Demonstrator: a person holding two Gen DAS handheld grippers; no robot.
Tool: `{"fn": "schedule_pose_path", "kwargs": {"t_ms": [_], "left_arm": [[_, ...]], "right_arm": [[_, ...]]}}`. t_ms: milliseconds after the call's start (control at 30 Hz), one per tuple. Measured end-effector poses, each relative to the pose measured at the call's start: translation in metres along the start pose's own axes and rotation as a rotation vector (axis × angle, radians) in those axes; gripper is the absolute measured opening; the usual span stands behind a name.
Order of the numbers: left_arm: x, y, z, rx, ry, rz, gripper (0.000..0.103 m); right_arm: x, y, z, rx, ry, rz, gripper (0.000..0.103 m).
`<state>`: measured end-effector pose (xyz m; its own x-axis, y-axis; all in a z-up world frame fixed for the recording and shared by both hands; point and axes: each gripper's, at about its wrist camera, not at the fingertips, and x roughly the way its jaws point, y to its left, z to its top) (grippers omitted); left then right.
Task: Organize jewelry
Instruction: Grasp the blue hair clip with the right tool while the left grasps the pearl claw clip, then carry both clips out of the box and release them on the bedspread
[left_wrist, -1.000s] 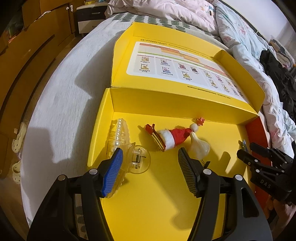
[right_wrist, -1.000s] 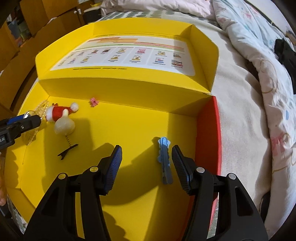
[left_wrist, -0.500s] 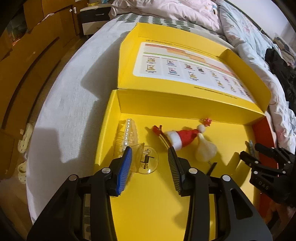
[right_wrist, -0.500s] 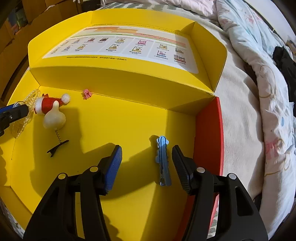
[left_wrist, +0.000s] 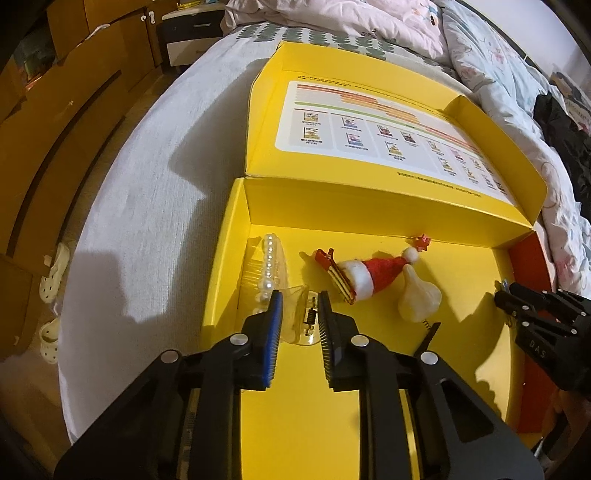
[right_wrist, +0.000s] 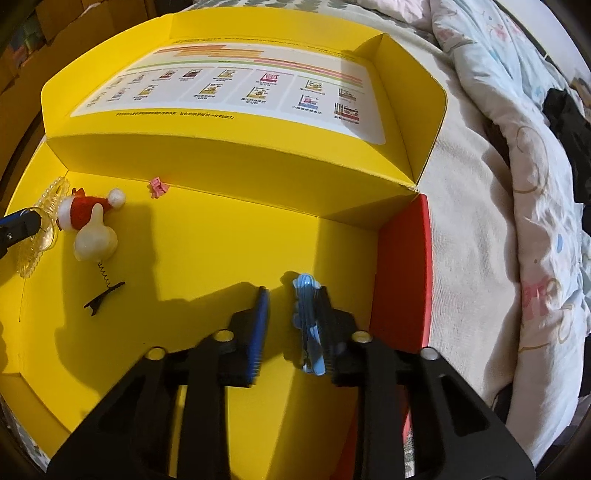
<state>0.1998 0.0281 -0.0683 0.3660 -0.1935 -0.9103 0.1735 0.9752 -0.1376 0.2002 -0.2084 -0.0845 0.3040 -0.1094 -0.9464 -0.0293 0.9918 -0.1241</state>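
A yellow box (left_wrist: 369, 406) lies open on the bed with hair accessories on its floor. My left gripper (left_wrist: 298, 301) is shut on the handle of a clear pearl claw clip (left_wrist: 271, 266) at the box's left wall. A Santa-hat clip (left_wrist: 364, 275), a cream bulb on a black spring clip (left_wrist: 419, 297) and a tiny red star (left_wrist: 422, 242) lie right of it. My right gripper (right_wrist: 291, 295) is narrowed around a blue hair clip (right_wrist: 308, 321) near the red side wall (right_wrist: 400, 280); the clip lies against the right finger, with a gap to the left finger.
The box lid (left_wrist: 388, 125) with a printed sheet stands open behind. A small pink bow (right_wrist: 158, 186) lies at the back wall. White bedsheet (left_wrist: 147, 206) spreads left, quilts (right_wrist: 517, 155) right. Wooden cabinets (left_wrist: 55, 110) stand beyond the bed.
My left gripper has moved left and closed onto the clear claw clip's handle. My right gripper has moved forward and narrowed its fingers around the blue clip.
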Motion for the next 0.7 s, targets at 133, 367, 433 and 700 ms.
{"fn": "schedule_pose_path", "kwargs": {"t_ms": [133,367,433,700], "left_arm": [[-0.001,-0.003,-0.001,0.009,-0.002,0.004,0.018],[-0.004,-0.003,-0.002,0.010,0.000,-0.017,0.006],[-0.005,-0.002,-0.003,0.006,0.000,-0.016,0.006],[-0.012,-0.001,-0.005,0.000,-0.007,-0.023,0.005]], "right_arm": [[0.000,-0.002,-0.001,0.002,-0.001,-0.004,0.019],[-0.005,-0.007,-0.007,0.025,-0.013,0.027,0.014],[-0.007,-0.009,-0.009,0.035,-0.018,0.038,0.014],[-0.034,-0.019,-0.016,0.068,-0.078,0.064,0.014]]}}
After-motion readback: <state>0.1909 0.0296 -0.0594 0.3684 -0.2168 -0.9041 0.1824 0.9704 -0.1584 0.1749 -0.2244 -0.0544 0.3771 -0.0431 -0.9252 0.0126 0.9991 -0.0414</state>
